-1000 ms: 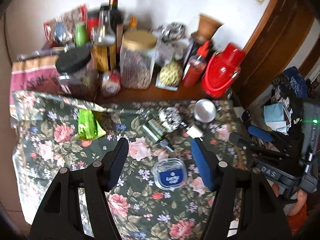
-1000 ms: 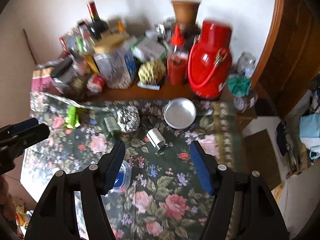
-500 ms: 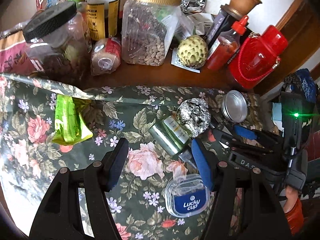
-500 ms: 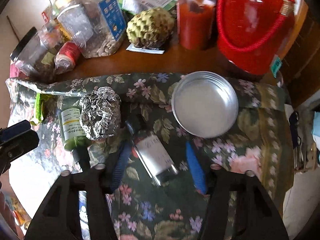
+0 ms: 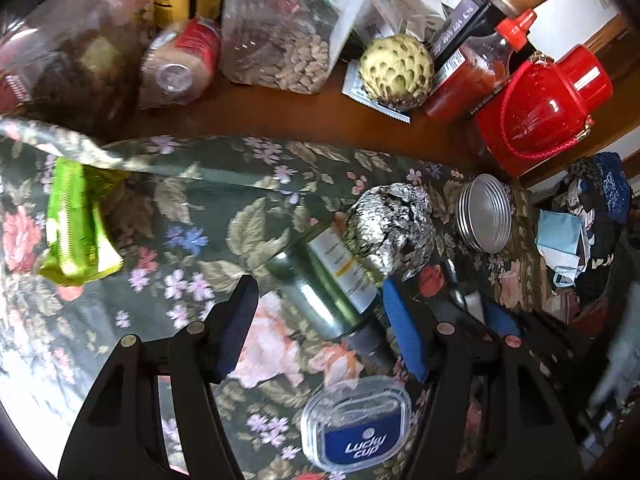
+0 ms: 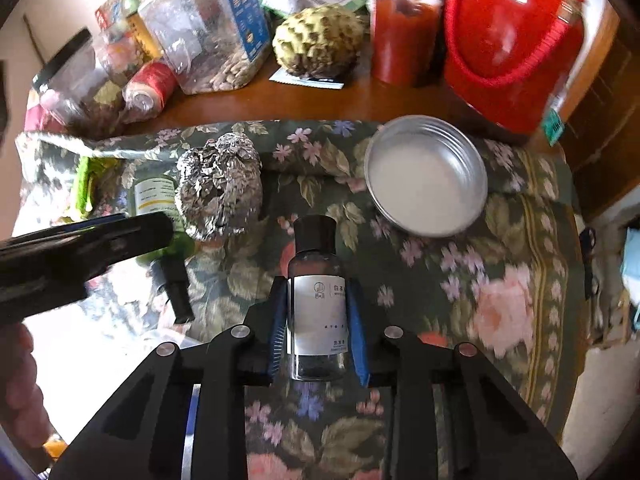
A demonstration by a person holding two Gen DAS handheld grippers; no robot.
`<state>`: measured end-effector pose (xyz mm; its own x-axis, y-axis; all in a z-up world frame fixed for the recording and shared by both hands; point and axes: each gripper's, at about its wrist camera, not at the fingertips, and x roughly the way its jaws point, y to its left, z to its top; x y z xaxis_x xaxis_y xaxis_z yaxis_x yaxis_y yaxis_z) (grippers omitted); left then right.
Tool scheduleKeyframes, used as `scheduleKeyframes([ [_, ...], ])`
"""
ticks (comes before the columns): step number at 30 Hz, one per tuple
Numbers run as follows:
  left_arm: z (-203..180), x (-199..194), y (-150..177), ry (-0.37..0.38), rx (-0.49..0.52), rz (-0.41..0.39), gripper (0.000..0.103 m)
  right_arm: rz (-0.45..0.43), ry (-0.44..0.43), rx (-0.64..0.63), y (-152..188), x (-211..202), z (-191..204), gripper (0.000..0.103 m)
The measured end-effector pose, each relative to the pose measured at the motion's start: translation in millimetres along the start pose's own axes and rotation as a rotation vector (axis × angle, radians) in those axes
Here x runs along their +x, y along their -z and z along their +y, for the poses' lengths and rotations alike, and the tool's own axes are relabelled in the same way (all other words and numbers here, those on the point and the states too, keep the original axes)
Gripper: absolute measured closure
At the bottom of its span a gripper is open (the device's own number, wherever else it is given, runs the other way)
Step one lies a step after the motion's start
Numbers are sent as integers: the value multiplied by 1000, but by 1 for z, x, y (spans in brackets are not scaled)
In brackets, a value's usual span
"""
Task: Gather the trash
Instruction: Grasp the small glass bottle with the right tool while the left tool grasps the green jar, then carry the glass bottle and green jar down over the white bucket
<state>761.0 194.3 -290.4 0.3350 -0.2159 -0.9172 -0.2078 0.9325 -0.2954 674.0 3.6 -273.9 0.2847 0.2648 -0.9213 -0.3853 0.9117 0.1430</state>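
Small clear glass bottle with black cap and white label (image 6: 316, 300) lies flat on the floral green cloth (image 6: 440, 280) over the tabletop, cap pointing away toward the back row of jars. Right gripper (image 6: 316, 324) straddles its labelled middle; jaws are closing, blue pads (image 6: 357, 332) just at the glass on both sides, firm contact not confirmed.

Landmark = that bottle:
- Crumpled ball of silver foil (image 6: 220, 188) up and left of it, near, not touching.
- Green metallic bottle with a white label and black neck (image 5: 324, 292) beyond the foil, leaning against it. Left gripper (image 5: 320, 324) hangs over this one, jaws about half spread, nothing gripped, blue pad close to the bottle's neck end.
- Round silver tin lid (image 6: 426, 176) up and right, apart.
- Green crinkled wrapper (image 5: 76, 232) far left, well apart.
- Clear plastic "Lucky cup" capsule (image 5: 356, 424) nearest the left gripper's base.

How to do it well, my read: finish the squeeze square on the label, not the cap. Glass is round and slick, so an off-centre pinch would roll it out. Lift straight up, staying clear of the foil and the left gripper's fingers nearby.
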Motion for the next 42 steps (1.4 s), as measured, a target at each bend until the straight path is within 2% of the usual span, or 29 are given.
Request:
scheduleKeyframes([
  [4,-6,12,-2,1,13,12,39,-17,-15,56,16,-21,-11,77],
  [7,-12,20,-2,-6,35,18,43,-32,-25,93,25,-38,-19,77],
  [9,-15,23,-2,-4,63,25,56,-44,-30,112,31,-50,-22,77],
  [15,-17,15,9,-19,94,13,60,-78,-43,139,27,-72,-29,77],
  [22,-25,-40,25,-30,120,-83,62,-133,-42,132,12,-85,-27,77],
  [30,-72,-130,47,-39,152,-271,62,-248,-47,96,28,-148,-35,77],
  [35,-109,-184,82,-42,145,-393,62,-317,-74,48,45,-188,-42,77],
  [42,-138,-236,145,-53,92,-504,62,-393,-122,-50,73,-234,-45,77],
])
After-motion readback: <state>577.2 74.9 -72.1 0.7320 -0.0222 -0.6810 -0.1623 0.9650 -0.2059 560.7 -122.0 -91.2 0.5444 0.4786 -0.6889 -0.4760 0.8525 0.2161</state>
